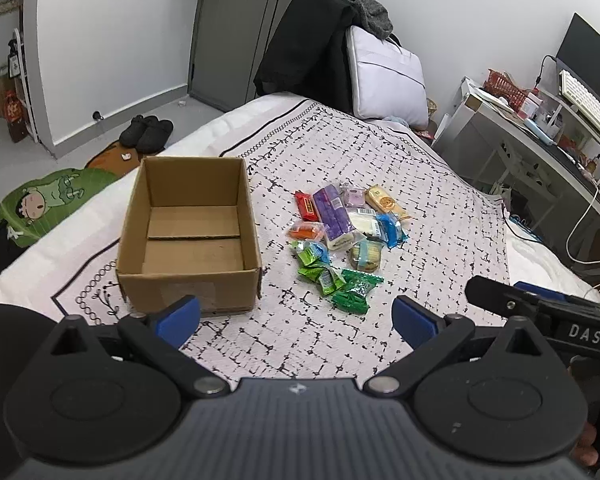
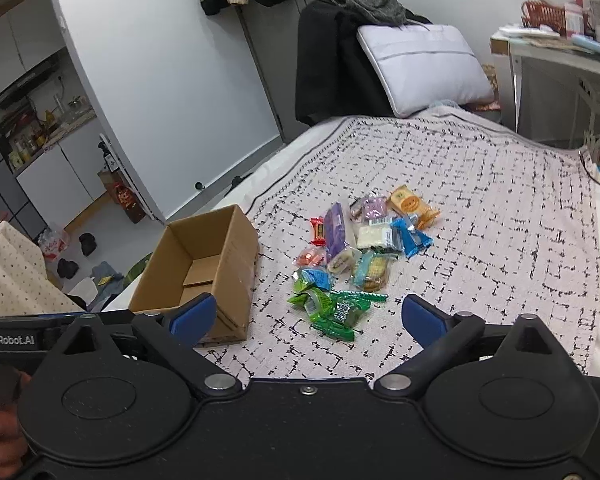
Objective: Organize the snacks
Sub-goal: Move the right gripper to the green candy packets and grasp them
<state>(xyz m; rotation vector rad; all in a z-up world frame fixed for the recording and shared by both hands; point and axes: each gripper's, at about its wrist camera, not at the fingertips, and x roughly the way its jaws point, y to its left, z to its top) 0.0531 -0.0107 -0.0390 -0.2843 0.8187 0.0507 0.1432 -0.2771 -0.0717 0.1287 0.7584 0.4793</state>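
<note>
An empty brown cardboard box (image 1: 188, 236) (image 2: 204, 272) sits open on the patterned bedspread (image 1: 380, 152). To its right lies a pile of wrapped snacks (image 1: 348, 236) (image 2: 360, 256): a purple pack (image 1: 332, 216), a red bar (image 1: 306, 206), a blue pack (image 1: 390, 228), an orange biscuit pack (image 2: 410, 204) and several green sweets (image 1: 340, 284) (image 2: 332, 308). My left gripper (image 1: 296, 320) hovers open near the box's front right corner, nothing between its blue pads. My right gripper (image 2: 308, 320) is open just short of the green sweets, apart from them.
A white pillow (image 1: 388, 76) and a dark coat (image 1: 300, 52) lean at the bed's far end. A cluttered desk (image 1: 540, 132) with a monitor stands to the right. Slippers (image 1: 146, 132) and a green cartoon mat (image 1: 48, 204) lie on the floor left of the bed.
</note>
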